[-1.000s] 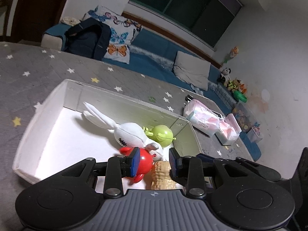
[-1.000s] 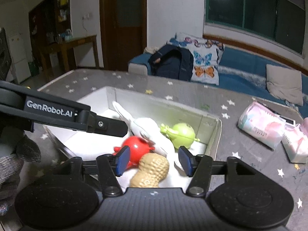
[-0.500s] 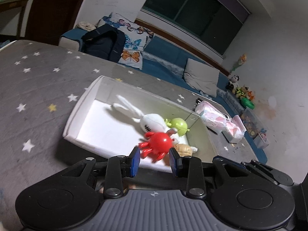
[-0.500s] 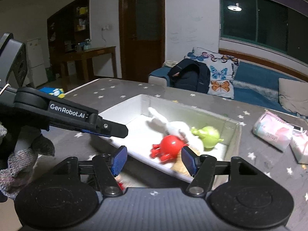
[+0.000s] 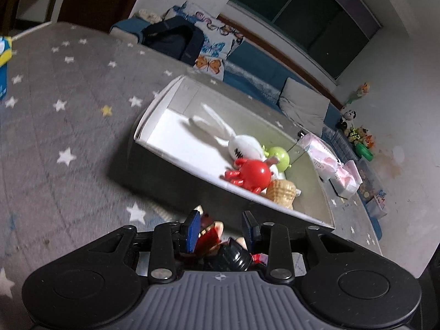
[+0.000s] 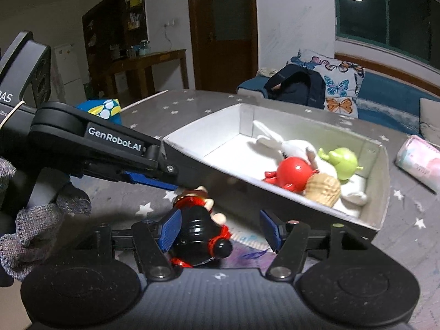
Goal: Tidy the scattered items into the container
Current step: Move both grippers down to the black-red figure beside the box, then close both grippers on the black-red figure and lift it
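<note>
A white box [image 5: 154, 118] [image 6: 209, 134] stands on the grey star mat. It holds a white rabbit plush [image 5: 242, 143] [image 6: 291, 145], a red crab toy [image 5: 251, 174] [image 6: 293, 174], a green toy [image 5: 280, 156] [image 6: 343, 162] and a peanut toy [image 5: 282, 192] [image 6: 323, 189]. A black and red doll [image 6: 200, 231] [image 5: 217, 242] lies on the mat in front of the box. My left gripper [image 5: 220, 228] is open above the doll. My right gripper [image 6: 220, 229] is open, with the doll by its left finger. The left gripper's arm [image 6: 110, 148] crosses the right wrist view.
Pink tissue packs [image 5: 327, 162] [image 6: 418, 162] lie on the mat right of the box. A blue and yellow package [image 6: 103, 110] [image 5: 4, 63] sits at the mat's far left. A sofa with a dark backpack [image 6: 297, 85] and butterfly pillow runs behind.
Both grippers have pulled back from over the box toward its near side. The black and red doll on the mat has come into view between their fingers.
</note>
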Tool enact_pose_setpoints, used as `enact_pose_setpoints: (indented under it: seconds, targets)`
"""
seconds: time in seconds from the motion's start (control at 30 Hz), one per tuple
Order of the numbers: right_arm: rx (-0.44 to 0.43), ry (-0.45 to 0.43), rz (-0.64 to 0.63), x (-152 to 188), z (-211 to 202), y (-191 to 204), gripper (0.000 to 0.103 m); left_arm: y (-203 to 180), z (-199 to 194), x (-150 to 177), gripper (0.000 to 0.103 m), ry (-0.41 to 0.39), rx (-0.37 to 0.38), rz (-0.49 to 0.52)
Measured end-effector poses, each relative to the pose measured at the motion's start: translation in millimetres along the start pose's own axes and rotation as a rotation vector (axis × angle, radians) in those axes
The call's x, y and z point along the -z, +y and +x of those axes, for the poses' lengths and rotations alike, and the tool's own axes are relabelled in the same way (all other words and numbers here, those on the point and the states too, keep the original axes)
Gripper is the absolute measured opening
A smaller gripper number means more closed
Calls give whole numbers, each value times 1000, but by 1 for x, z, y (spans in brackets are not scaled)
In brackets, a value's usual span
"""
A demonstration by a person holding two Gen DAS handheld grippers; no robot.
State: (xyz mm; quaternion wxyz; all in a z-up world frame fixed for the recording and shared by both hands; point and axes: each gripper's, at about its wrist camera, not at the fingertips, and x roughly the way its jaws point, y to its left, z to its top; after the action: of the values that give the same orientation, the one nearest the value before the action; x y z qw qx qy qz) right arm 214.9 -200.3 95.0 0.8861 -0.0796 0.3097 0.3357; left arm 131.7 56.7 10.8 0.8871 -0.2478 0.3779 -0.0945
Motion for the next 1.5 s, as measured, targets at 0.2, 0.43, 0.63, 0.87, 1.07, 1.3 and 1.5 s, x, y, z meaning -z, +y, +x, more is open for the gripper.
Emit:
enact_pose_setpoints:
  seconds: [0.2, 0.43, 0.63, 0.87, 1.07, 1.3, 1.5]
  targets:
    - [-9, 27, 3, 3, 10, 4, 64, 6, 4, 0, 35, 14, 14, -38]
    - [-27, 42, 6, 5, 16, 8, 64, 13, 6, -2, 35, 15, 11, -72]
    - [-36, 58, 5, 6, 21, 11, 63, 19, 9, -2, 35, 27, 8, -101]
    - [-40, 70, 2, 8, 25, 14, 63, 21, 10, -2, 35, 28, 1, -119]
    - [-45, 70, 11, 9, 25, 14, 62, 22, 14, -3, 37, 25, -5, -153]
    - [-50, 75, 17, 10, 25, 13, 62, 25, 20, 0, 38, 41, -35, -181]
    - [-58, 81, 22, 12, 28, 12, 61, 25, 18, 1, 38, 49, -36, -206]
